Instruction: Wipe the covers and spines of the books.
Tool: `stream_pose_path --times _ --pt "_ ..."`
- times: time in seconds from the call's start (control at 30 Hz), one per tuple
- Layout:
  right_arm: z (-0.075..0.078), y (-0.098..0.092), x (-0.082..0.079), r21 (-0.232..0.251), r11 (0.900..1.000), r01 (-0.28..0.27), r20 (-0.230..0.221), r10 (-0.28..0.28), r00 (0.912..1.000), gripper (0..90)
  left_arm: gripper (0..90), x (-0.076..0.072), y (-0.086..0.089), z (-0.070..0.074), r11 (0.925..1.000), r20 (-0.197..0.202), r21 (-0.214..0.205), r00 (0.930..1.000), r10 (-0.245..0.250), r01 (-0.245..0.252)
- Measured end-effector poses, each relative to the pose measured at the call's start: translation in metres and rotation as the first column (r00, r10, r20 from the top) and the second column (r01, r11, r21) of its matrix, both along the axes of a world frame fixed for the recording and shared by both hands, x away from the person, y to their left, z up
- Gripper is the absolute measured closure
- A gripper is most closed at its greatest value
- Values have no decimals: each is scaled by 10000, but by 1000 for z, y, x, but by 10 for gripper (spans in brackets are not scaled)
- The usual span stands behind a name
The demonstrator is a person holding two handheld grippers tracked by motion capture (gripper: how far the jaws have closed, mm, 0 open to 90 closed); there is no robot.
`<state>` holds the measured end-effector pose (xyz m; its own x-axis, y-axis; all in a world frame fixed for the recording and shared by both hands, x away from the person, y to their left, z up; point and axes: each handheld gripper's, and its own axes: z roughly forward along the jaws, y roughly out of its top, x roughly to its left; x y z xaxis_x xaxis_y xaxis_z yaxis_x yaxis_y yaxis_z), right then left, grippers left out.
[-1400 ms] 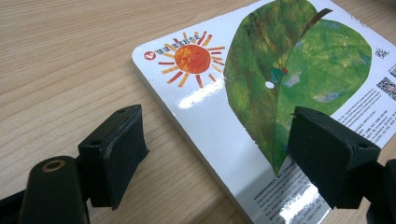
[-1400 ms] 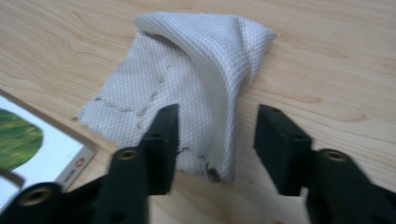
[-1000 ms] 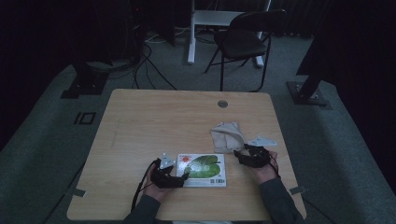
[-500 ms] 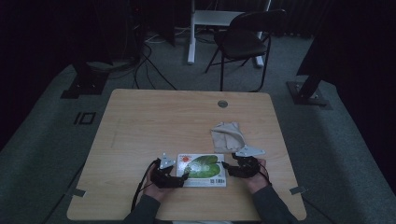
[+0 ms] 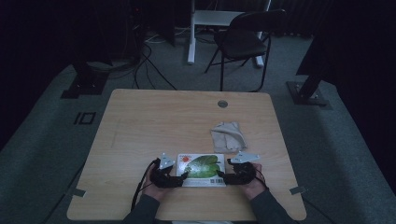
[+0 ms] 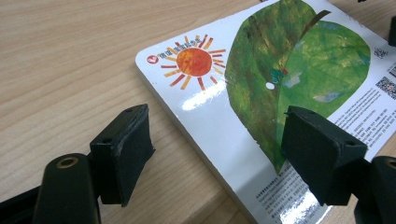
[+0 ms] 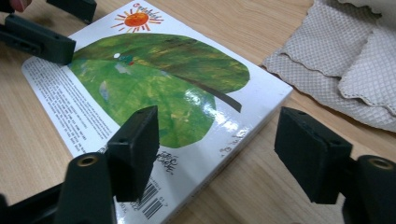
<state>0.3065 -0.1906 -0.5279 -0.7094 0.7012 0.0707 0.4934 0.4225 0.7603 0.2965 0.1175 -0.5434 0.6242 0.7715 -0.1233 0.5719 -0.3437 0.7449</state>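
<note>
A white board book with a green leaf and an orange sun on its cover lies flat near the table's front edge. My left gripper is at the book's left end. It stands open, one jaw over bare wood and the other above the cover; its jaws have just been closing a little, and neither pad presses on the book. My right gripper is at the book's right end and is also open. One jaw hangs over the leaf picture, the other past the book's corner. Its jaws have just been opening.
A folded beige cloth lies just beyond the book's right end, close to my right gripper. The wooden table has a round cable hole at the back. A black folding chair stands behind the table.
My right hand has moved left and slightly down, from beside the cloth to the book's right end, with its jaws wider apart. The left hand has kept still at the left end.
</note>
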Motion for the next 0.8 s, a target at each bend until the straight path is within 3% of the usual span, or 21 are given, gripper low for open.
stream_pose_path --times 0.43,0.57,0.8 --pt "-4 2 -6 22 9999 -158 -249 158 9996 231 244 14 5 11 9998 303 -221 9995 25 -18" --pt "-8 6 -9 -211 9993 -313 -355 306 9989 214 244 21 4 10 9993 260 -346 9995 -150 159" --pt "-10 8 -14 -135 9991 -397 -381 392 9985 202 243 33 1 8 9986 152 -325 9990 -411 415"
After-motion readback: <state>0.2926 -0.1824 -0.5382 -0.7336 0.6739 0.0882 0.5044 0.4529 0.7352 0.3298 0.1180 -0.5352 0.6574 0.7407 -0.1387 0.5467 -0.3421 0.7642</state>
